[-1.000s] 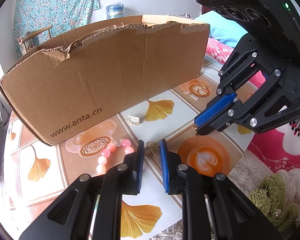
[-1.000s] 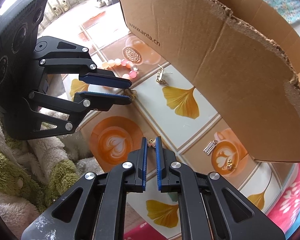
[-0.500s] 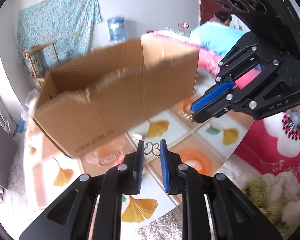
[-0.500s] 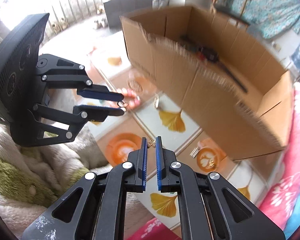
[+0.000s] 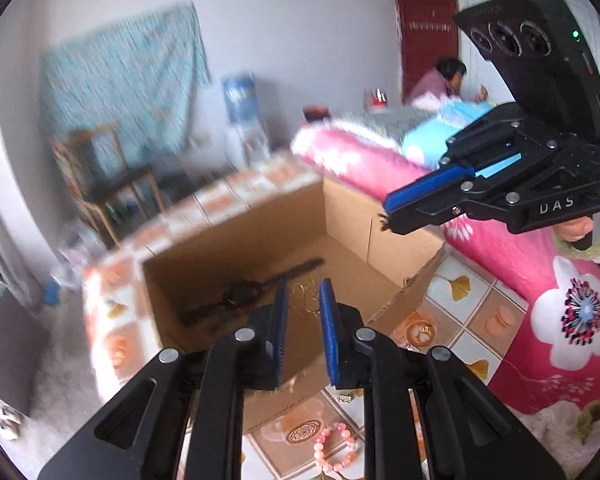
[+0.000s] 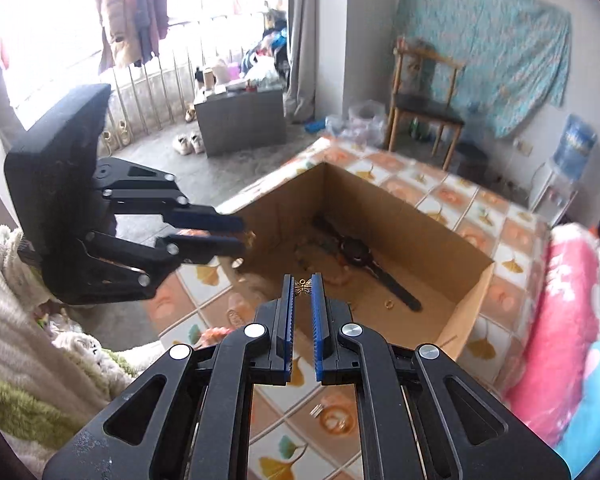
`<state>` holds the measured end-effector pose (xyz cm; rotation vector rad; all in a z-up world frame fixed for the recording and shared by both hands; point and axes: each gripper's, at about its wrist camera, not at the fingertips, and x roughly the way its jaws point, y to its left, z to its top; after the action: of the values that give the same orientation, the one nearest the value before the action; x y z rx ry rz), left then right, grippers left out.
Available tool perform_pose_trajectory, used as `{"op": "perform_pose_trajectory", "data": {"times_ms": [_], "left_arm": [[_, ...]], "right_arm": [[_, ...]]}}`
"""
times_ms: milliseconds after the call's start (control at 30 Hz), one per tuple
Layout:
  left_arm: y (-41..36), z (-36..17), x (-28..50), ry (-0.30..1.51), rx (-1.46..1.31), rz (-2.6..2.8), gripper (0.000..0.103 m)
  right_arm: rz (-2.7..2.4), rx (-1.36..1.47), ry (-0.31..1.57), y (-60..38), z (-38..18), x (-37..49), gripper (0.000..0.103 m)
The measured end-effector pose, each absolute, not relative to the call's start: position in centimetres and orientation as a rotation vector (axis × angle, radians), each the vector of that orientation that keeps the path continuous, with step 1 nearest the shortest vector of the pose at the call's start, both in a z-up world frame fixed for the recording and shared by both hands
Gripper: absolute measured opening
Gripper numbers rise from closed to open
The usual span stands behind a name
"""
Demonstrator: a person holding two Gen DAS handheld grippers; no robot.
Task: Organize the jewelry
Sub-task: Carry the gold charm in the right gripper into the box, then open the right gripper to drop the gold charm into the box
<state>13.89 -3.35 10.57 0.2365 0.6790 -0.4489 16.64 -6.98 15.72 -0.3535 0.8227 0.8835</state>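
Observation:
My left gripper [image 5: 304, 292] is shut on a gold looped pendant [image 5: 306, 300] and holds it above the open cardboard box [image 5: 235, 248]. My right gripper [image 6: 302, 285] is shut on a small gold butterfly charm [image 6: 303, 286], also raised over the box [image 6: 404, 216]. A black wristwatch [image 6: 360, 256] and a small gold ring [image 6: 388, 303] lie on the box floor. Each gripper shows in the other's view: the right one [image 5: 388, 216] at upper right, the left one [image 6: 245, 240] at left.
A pink bead bracelet [image 5: 336, 450] and small silver clips [image 6: 316, 410] lie on the ginkgo-patterned mat [image 6: 283, 436] in front of the box. A pink floral quilt [image 5: 540, 320] lies to the right. A green-white fuzzy blanket [image 6: 27, 360] is at left.
Both grippers have risen from the mat with their pieces and now hang over the open box, whose inside has come into view.

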Motion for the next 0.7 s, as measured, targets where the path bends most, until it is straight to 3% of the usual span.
{"op": "perform_pose_trajectory", "data": {"times_ms": [367, 633, 700], "left_arm": [[-5.5, 1.5, 24.8, 1.256, 0.309, -0.557, 0.015], [-4.8, -0.1, 26.0, 1.367, 0.227, -0.559, 0.016], [-4.3, -0.3, 26.4, 1.385, 0.183, -0.560, 0.021]], "right_arm": [[0.774, -0.359, 1.269, -1.4, 6.1, 27.3, 0.006], [0.741, -0.347, 1.315, -1.4, 4.2, 28.7, 0.008], [0.736, -0.333, 1.316, -1.6, 4.1, 28.7, 0.011]]}}
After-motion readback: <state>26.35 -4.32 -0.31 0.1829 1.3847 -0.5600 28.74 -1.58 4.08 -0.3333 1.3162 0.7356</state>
